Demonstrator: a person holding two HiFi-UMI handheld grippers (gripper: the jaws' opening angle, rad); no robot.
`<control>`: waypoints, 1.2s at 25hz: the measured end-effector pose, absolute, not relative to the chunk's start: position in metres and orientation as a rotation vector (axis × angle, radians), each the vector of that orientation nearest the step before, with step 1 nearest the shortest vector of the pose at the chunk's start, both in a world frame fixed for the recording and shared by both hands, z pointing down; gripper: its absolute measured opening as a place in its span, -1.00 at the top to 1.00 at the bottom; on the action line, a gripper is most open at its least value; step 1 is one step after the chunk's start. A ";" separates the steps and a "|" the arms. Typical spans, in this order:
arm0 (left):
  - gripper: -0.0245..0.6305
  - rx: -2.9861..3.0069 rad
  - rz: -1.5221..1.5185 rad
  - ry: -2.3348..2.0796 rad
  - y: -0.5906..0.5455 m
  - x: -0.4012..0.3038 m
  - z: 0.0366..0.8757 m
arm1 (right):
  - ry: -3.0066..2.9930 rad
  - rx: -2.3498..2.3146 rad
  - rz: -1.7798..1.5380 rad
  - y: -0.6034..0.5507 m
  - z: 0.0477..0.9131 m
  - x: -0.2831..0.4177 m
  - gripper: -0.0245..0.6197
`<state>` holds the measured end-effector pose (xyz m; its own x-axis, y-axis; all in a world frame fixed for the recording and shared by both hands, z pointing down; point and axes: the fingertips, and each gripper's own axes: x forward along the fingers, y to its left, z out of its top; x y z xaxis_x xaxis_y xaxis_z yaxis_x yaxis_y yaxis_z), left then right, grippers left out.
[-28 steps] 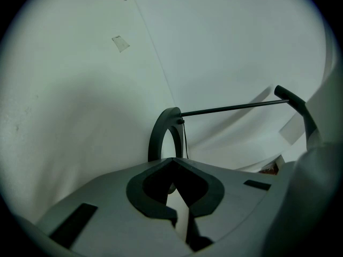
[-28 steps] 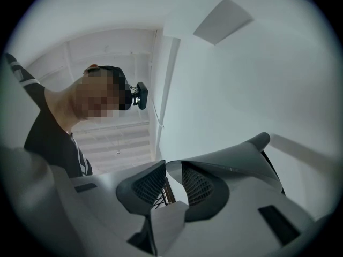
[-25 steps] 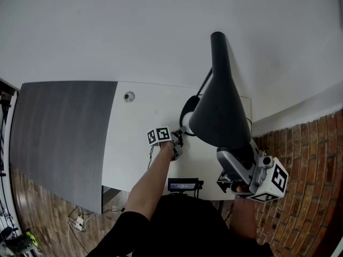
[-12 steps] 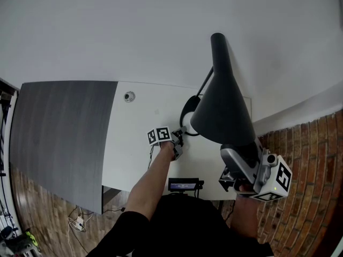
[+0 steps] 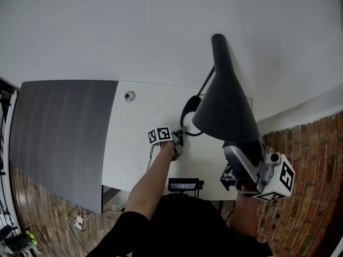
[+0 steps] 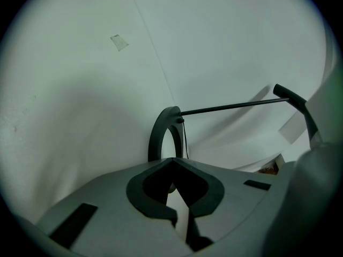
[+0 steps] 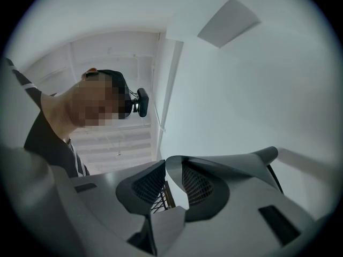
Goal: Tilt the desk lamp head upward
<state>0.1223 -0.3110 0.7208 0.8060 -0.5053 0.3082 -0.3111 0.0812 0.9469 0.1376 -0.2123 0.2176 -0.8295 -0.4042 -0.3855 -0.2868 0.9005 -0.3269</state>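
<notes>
Left gripper (image 5: pixel 179 135) tips covering near edge of base ring (image 5: pixel 183 114); contact not resolving. Lamp head (image 5: pixel 225 111) showing as dark cone, hanging over white desk (image 5: pixel 139 143), narrow end pointing toward wall. Right gripper (image 5: pixel 242 148) jaws clamping its wide rim. Left jaws pressing together, nothing visible between.

No readable text or numbers, black-and-white square markers on left cube (image 5: pixel 159 135) and right cube (image 5: pixel 280 179), small display (image 5: pixel 183 185) illegible
</notes>
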 end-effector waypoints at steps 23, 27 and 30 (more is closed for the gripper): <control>0.89 1.514 -0.152 -0.685 -0.312 0.124 0.725 | 2.565 -0.510 -0.367 -0.225 0.199 0.140 0.60; 0.89 1.515 -0.152 -0.685 -0.312 0.124 0.724 | 2.557 -0.511 -0.377 -0.227 0.195 0.141 0.60; 0.89 1.515 -0.153 -0.684 -0.312 0.124 0.724 | 2.554 -0.515 -0.382 -0.228 0.194 0.141 0.60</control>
<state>0.1245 -0.3123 0.7242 0.8063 -0.4994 0.3169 -0.3175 0.0866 0.9443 0.1409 -0.2276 0.1938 -0.8016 -0.4263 -0.4192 -0.2850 0.8888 -0.3588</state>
